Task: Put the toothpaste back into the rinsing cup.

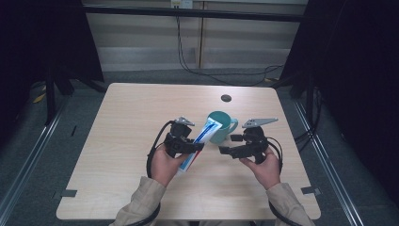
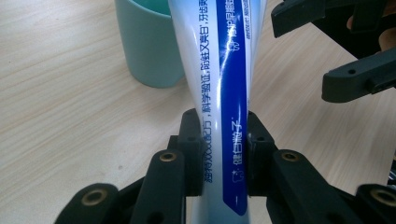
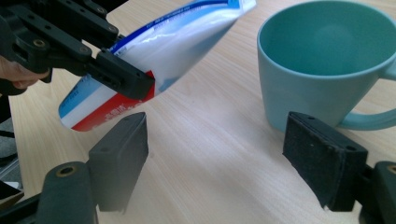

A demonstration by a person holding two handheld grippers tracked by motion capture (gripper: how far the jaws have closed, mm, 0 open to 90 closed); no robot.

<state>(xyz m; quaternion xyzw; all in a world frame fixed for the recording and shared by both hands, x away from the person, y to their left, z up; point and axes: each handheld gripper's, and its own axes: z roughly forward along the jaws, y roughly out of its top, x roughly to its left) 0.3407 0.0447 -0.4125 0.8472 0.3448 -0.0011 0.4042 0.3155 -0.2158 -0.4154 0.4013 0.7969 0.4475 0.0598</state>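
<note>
- Sleeves at the near edge of the worktop (image 1: pixel 117 188), a person's two hands rising from them, each with a tool.
- The left tool (image 1: pixel 190 147) is pinching a toothpaste tube (image 1: pixel 200 141) across its lower body; seen from that tool, the jaws press in on both sides of the tube (image 2: pixel 224 116), which narrows where they bite.
- The tube is lifted off the wood and tilted, its upper end leaning toward the rim of the teal mug (image 1: pixel 221 126) just beyond (whether it touches the rim I cannot tell from here).
- The right tool (image 1: pixel 226 149) hangs with its jaws spread wide and nothing between them, aimed at the gap between tube and mug (image 3: pixel 322 70).
- My guess on handling: the tube looks light, soft and glossy, so it should dent under pressure and may slide if gripped loosely. A hold across the flat faces, near the stiffer end, seems safest; a hard squeeze mid-body could force paste toward the cap.
- The mug stands upright, handle turned toward the right tool's side; ceramic by the look of it, so heavier and chippable.
- Farther back, a dark round grommet (image 1: pixel 226 98) sits in the wood.
</note>
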